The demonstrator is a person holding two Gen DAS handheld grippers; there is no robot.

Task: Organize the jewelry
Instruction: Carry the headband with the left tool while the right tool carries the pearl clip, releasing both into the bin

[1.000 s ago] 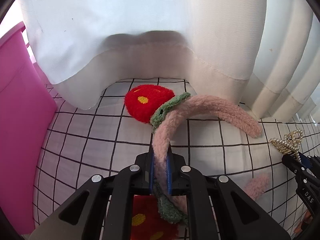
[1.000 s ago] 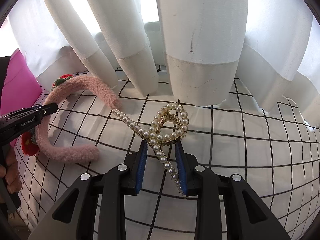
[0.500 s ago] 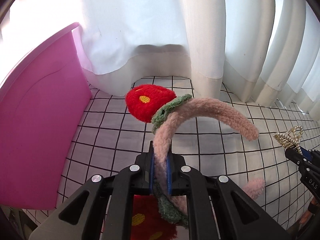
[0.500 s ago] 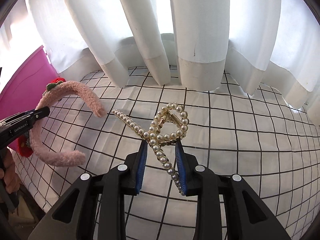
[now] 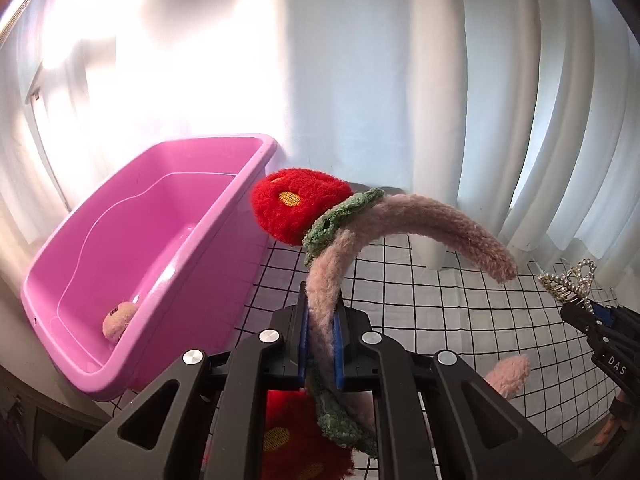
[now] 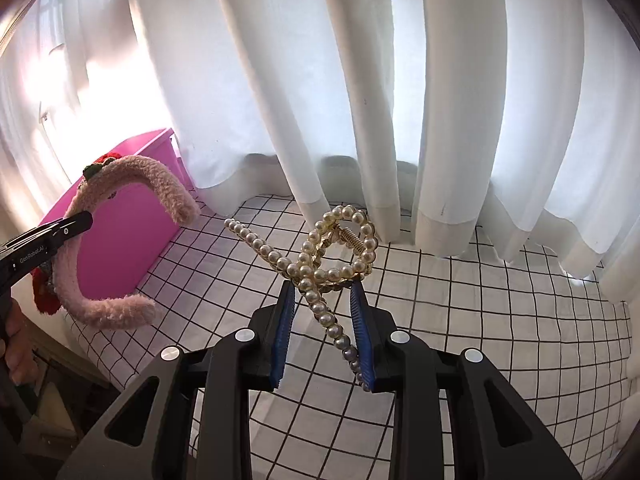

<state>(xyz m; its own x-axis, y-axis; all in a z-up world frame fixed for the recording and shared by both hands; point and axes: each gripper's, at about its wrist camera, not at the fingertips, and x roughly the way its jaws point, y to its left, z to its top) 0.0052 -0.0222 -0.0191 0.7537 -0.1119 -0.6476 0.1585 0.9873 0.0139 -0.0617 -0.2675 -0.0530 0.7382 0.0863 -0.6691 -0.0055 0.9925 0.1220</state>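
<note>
Both loads are up off the checked cloth (image 6: 500, 312) since 1 s ago. Your left gripper (image 5: 320, 332) is clenched on the pink headband (image 5: 432, 220), which now hangs beside the pink bin (image 5: 132, 240) at the cloth's left edge. Your right gripper (image 6: 322, 320) clamps the pearl hair claw (image 6: 340, 240) mid-air. The bin has swung into reach; dropping the headband in looks next.

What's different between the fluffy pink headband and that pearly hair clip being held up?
The pink headband is soft and fuzzy, an open arc with red strawberry trim; the pearl hair clip is hard, gold metal lined with pearls and has a spring. The headband is clearly larger. The left gripper holds it beside the pink bin; the right gripper holds the clip. Both are lifted off the grid cloth.
</note>
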